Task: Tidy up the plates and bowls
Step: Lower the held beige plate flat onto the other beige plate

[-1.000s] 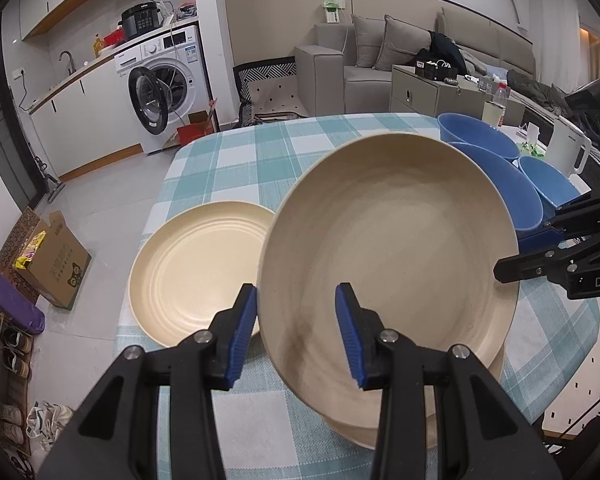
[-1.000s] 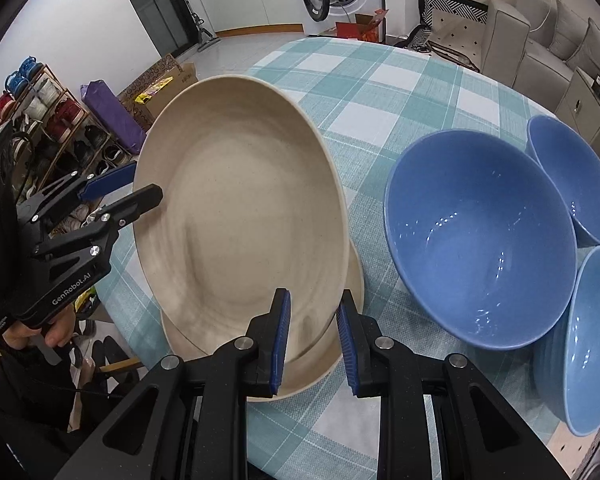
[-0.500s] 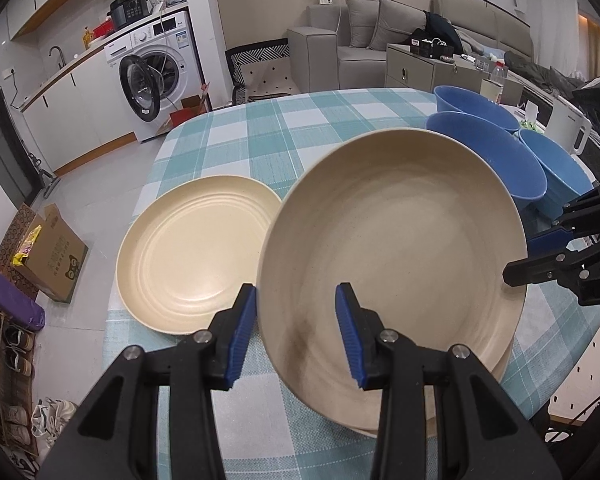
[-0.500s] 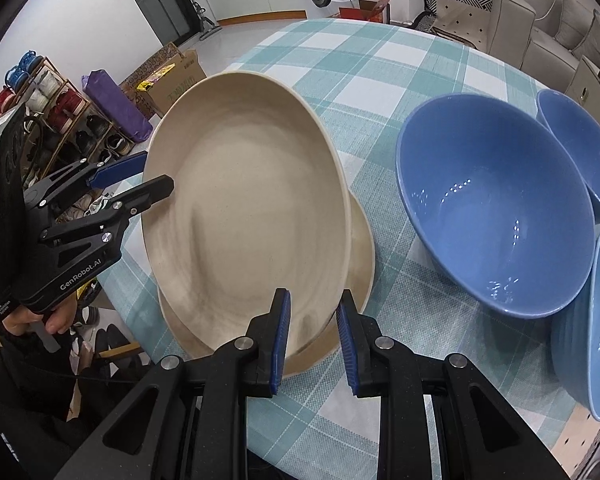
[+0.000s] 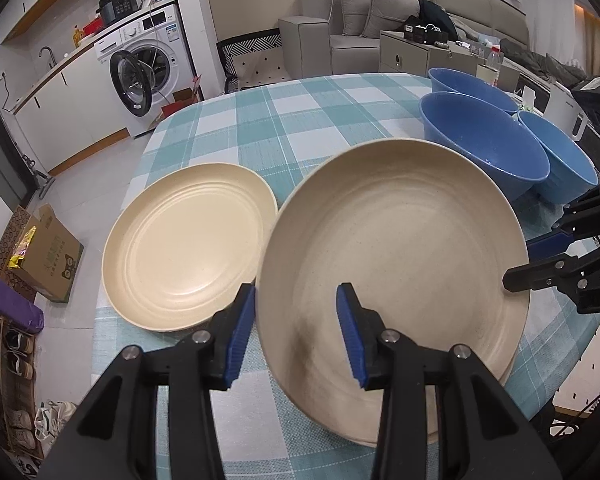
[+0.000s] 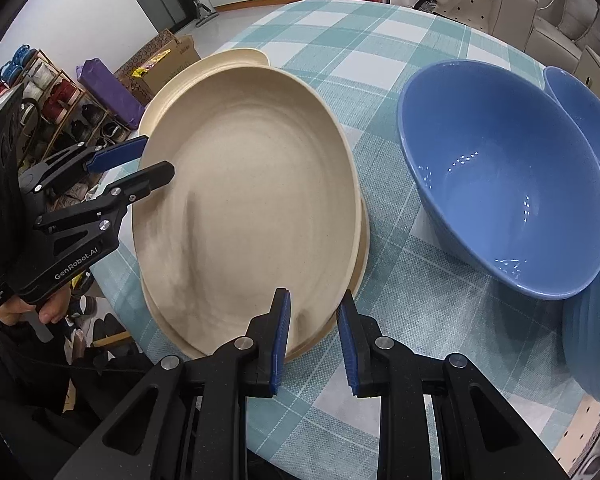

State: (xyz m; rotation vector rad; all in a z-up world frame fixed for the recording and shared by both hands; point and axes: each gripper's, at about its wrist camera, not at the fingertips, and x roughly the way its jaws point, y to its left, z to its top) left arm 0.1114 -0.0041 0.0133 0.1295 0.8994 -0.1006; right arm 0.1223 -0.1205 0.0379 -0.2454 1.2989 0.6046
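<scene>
A tan plate point(image 5: 396, 276) point(image 6: 244, 208) is held tilted above a second tan plate point(image 6: 362, 248) that lies on the checked table. My left gripper point(image 5: 296, 332) has its jaws around the plate's near rim, with a wide gap between the pads. My right gripper point(image 6: 312, 336) has its jaws around the opposite rim, pads a little apart. A cream plate point(image 5: 188, 244) lies flat to the left. Three blue bowls point(image 5: 484, 148) point(image 6: 504, 200) sit on the right of the table.
The round table point(image 5: 296, 120) carries a teal checked cloth. A washing machine point(image 5: 144, 68), a sofa point(image 5: 380, 20) and a cabinet stand behind it. A cardboard box point(image 5: 44, 256) and a shoe rack point(image 6: 40, 92) stand on the floor at the left.
The held tan plate has come down toward the plate under it and stands less tilted. Both grippers moved down with it. The right gripper's pads stand a little wider apart.
</scene>
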